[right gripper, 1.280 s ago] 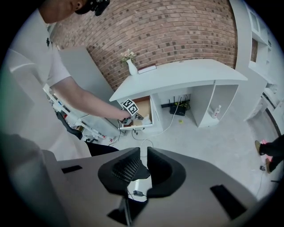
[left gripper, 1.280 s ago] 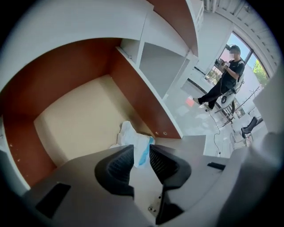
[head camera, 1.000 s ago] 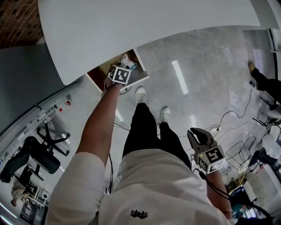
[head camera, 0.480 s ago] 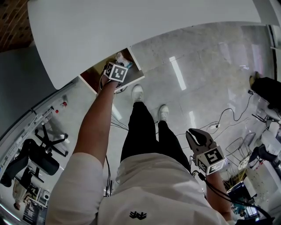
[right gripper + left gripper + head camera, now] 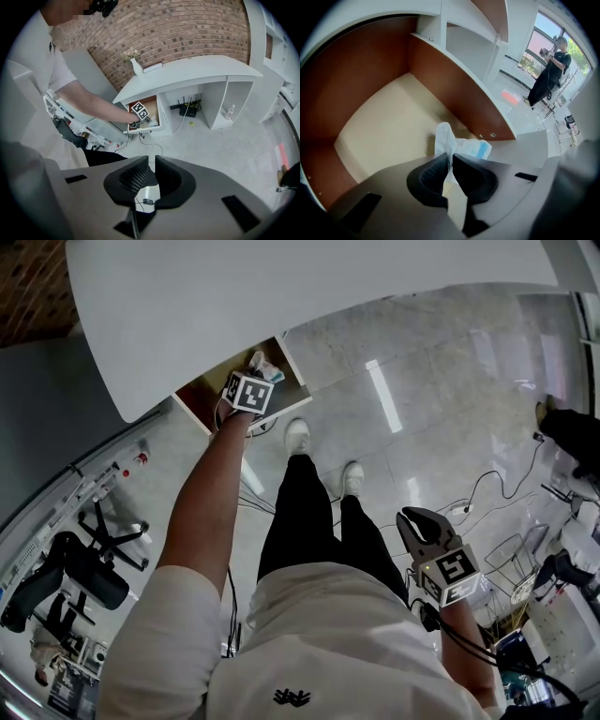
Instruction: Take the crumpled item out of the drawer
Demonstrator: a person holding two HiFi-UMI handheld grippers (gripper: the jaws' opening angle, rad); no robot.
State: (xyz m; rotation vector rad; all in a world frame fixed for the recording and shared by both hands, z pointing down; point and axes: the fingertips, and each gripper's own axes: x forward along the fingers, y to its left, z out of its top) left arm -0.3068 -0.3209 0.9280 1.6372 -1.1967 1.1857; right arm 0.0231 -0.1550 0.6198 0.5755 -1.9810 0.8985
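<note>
Half done: my left tool (image 5: 450, 158) has just clamped onto the item (image 5: 461, 146), still inside the drawer (image 5: 379, 126). Lifting it out remains. My right tool (image 5: 151, 174) hangs clenched, empty.

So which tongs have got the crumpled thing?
The left tongs, down in the drawer: they have just closed on the white crumpled item. The right tongs are shut on nothing, away from it.

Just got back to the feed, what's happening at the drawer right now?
The person has the left gripper down in the open drawer under the white desk. Its jaws have just closed on the crumpled white item, which is not yet lifted out. The right gripper hangs at the person's side, shut and empty.
</note>
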